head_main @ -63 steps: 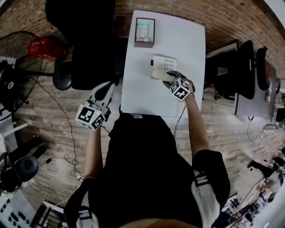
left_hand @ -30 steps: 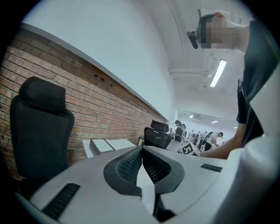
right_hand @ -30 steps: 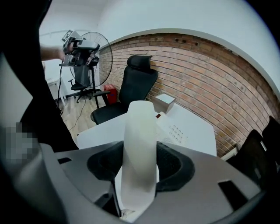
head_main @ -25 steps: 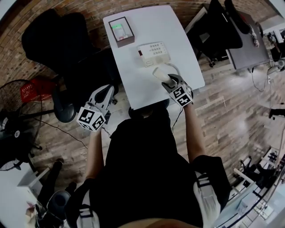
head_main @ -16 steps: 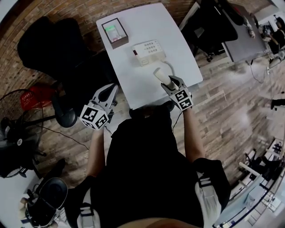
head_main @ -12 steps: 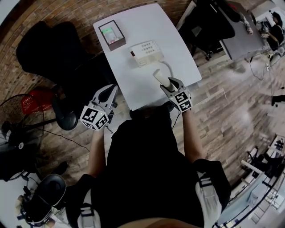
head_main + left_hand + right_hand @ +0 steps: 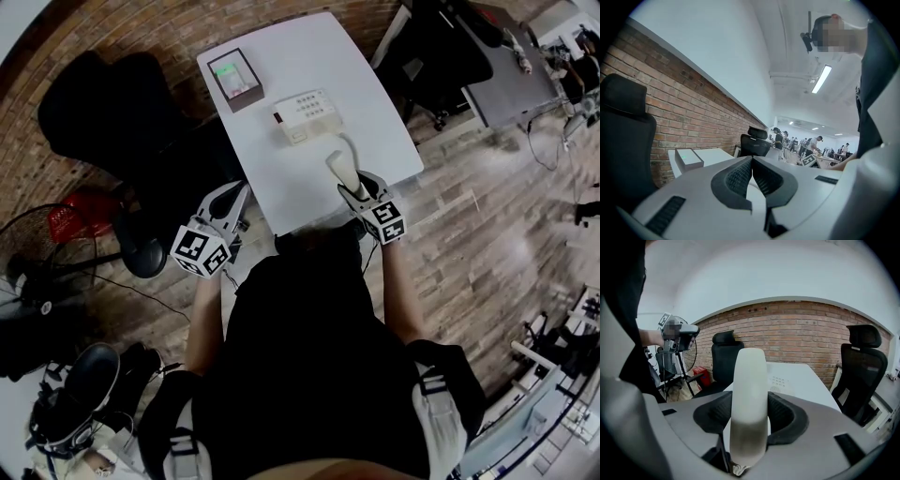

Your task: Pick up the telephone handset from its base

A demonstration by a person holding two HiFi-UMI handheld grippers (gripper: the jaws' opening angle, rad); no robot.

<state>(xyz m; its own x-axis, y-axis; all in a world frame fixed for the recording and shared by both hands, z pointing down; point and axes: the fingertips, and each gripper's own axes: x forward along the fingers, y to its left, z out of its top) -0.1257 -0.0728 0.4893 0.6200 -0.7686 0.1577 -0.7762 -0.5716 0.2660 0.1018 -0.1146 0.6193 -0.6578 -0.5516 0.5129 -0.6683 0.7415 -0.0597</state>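
The white telephone handset [image 7: 341,172] stands off its base [image 7: 305,114], near the front right corner of the white table [image 7: 281,178]. My right gripper [image 7: 355,192] is shut on the handset's lower end. In the right gripper view the handset [image 7: 750,394] rises upright between the jaws of my right gripper [image 7: 751,414], with the keypad base [image 7: 780,379] lying behind it on the table. A white cord [image 7: 353,146] runs from the handset toward the base. My left gripper [image 7: 226,201] hovers off the table's left edge, and the left gripper view shows my left gripper [image 7: 751,162] shut with nothing in it.
A dark box with a green light [image 7: 234,77] sits at the table's far left corner, also seen as the box [image 7: 688,159]. Black office chairs [image 7: 112,103] [image 7: 862,366] flank the table. A standing fan [image 7: 37,244] is at the left. A brick wall runs behind.
The handset has come off the base and moved toward the table's near edge in my right gripper, rolling more upright. The left gripper has drifted slightly, still shut.
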